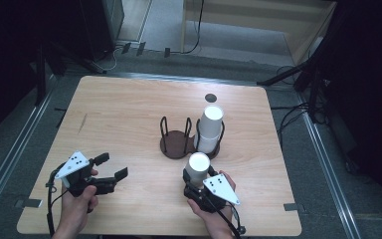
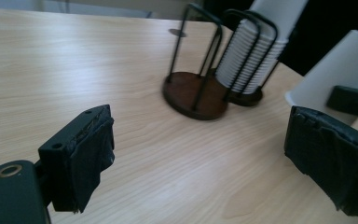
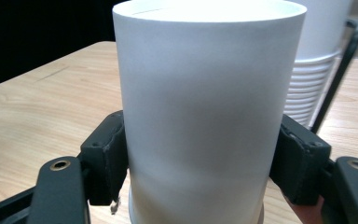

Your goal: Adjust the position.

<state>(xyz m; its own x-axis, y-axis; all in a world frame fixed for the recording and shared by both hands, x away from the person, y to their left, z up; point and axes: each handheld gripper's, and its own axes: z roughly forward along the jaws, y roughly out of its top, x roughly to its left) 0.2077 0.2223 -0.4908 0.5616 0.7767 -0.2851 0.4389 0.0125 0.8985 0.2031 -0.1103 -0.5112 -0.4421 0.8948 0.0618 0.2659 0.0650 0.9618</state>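
My right gripper [image 1: 197,175] gripped a white paper cup [image 1: 198,167] in its jaws, long axis upright, just in front of the wire cup holder [image 1: 179,141]. The holder's near-left bay stood empty; the cup stack [image 1: 210,128] filled the right bay. Left gripper [image 1: 110,170] hung wide, holding nothing, farther off over the surface [image 1: 129,109]. No legible writing.

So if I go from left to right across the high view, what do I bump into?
Left tongs → empty side of the cup holder → paper cup in the right tongs → stack of cups.
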